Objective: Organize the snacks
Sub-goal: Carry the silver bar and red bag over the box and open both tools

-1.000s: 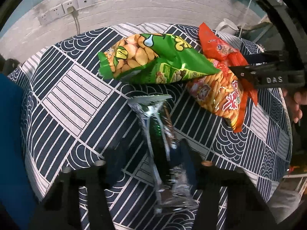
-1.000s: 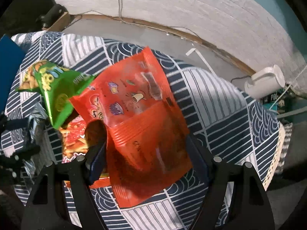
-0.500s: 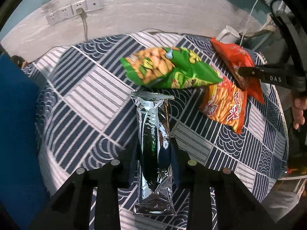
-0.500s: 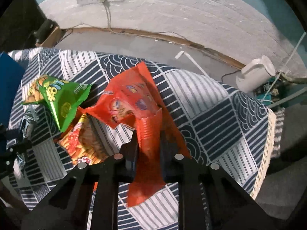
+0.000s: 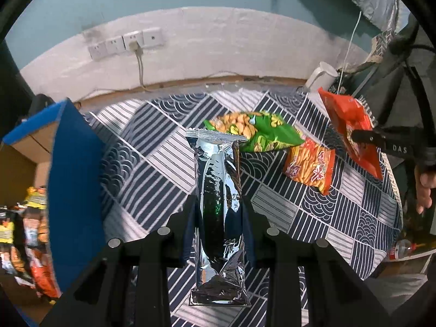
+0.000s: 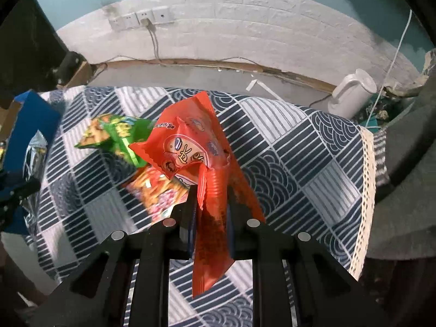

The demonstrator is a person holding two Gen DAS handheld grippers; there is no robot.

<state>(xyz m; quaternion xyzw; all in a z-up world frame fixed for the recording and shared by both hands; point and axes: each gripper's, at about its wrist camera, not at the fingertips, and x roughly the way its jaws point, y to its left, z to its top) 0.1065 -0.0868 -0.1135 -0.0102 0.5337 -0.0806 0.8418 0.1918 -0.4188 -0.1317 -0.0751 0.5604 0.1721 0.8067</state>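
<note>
My left gripper (image 5: 218, 218) is shut on a long silver foil snack pack (image 5: 216, 190), held up above the patterned tablecloth (image 5: 152, 169). My right gripper (image 6: 211, 204) is shut on a red snack bag (image 6: 190, 147), crumpled between the jaws and lifted off the cloth; the same red snack bag (image 5: 351, 128) shows at the right of the left wrist view. A green peanut bag (image 5: 259, 130) and an orange snack-stick bag (image 5: 310, 166) lie on the cloth. In the right wrist view the green peanut bag (image 6: 114, 133) and orange snack-stick bag (image 6: 158, 190) lie left of the red one.
A blue-walled cardboard box (image 5: 70, 179) stands at the table's left, with several snack packs (image 5: 24, 231) inside. A white kettle (image 6: 351, 95) sits on the floor behind the table. Wall sockets (image 5: 125, 43) with a cable are on the white brick wall. A hand (image 5: 423, 188) holds the right gripper.
Both grippers closed on their packs and rose: the silver pack and the red bag are now lifted off the cloth. The blue box has come into view at the left.
</note>
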